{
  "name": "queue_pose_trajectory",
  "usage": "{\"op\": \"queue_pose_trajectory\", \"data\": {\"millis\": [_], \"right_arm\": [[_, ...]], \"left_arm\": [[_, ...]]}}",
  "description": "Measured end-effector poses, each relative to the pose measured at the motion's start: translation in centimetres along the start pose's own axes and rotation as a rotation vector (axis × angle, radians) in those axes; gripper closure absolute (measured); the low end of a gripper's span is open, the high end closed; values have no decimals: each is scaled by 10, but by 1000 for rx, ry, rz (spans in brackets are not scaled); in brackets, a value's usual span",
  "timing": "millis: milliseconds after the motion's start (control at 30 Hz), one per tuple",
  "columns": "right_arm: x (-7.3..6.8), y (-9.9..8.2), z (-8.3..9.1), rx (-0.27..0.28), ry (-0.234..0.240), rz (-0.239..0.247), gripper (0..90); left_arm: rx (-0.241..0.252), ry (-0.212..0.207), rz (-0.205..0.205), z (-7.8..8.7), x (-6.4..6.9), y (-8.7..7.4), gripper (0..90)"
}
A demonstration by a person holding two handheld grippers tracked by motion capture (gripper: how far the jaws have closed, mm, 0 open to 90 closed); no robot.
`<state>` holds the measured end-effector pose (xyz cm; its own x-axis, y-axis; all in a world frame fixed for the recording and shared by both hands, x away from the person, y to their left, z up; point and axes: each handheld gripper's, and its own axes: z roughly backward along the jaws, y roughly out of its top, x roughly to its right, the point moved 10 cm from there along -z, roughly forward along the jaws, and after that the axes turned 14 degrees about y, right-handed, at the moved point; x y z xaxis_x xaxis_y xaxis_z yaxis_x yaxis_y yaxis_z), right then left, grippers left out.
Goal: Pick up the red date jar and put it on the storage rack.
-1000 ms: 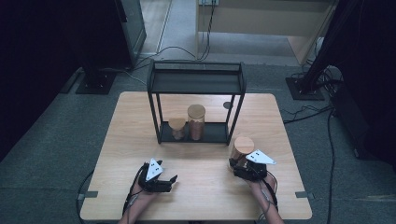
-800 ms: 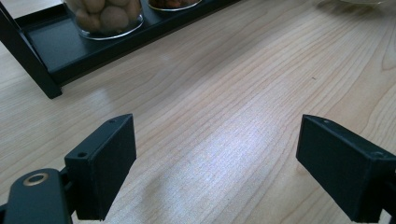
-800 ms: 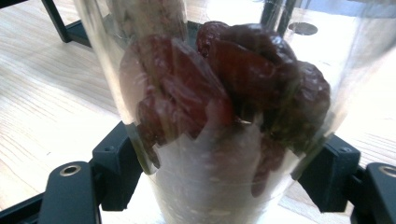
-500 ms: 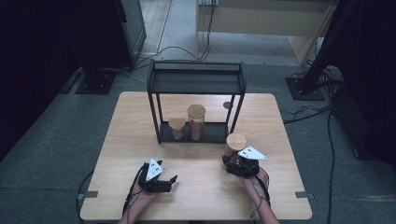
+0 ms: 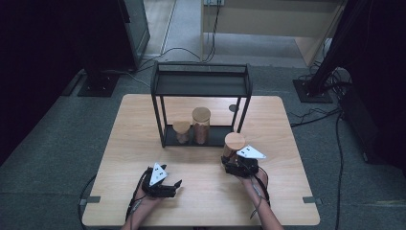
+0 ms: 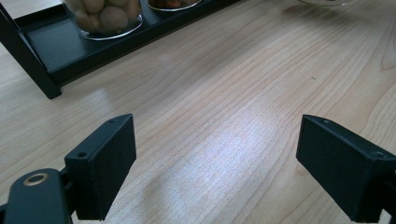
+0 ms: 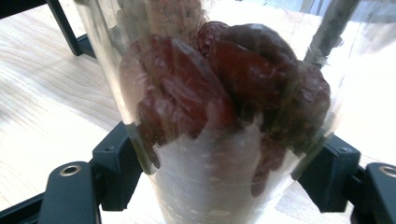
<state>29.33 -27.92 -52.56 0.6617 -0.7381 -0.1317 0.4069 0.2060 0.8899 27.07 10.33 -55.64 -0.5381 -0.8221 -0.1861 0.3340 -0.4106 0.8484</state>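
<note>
Beside rack (image 5: 201, 91) post: held jar (image 5: 234, 143); two jars (image 5: 192, 127) inside.

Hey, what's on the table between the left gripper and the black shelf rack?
Nothing: in the left gripper view, bare wooden table runs from the open left gripper to the black shelf rack, which carries two glass jars.

One camera sits high up and looks down and forward at the whole tabletop (image 5: 143, 124) and the black rack (image 5: 201, 103). The left gripper view looks low across the wood toward that rack (image 6: 42, 56). The right gripper view is pressed up close to a glass jar (image 7: 219, 116), also seen from above (image 5: 233, 146).
</note>
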Motion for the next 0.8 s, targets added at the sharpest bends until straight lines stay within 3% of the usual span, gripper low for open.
{"op": "queue_pose_trajectory", "data": {"millis": [800], "right_arm": [[-3,22,-20,-19,-7,9,248]], "left_arm": [[1,-3,4,0,0,0,119]]}}
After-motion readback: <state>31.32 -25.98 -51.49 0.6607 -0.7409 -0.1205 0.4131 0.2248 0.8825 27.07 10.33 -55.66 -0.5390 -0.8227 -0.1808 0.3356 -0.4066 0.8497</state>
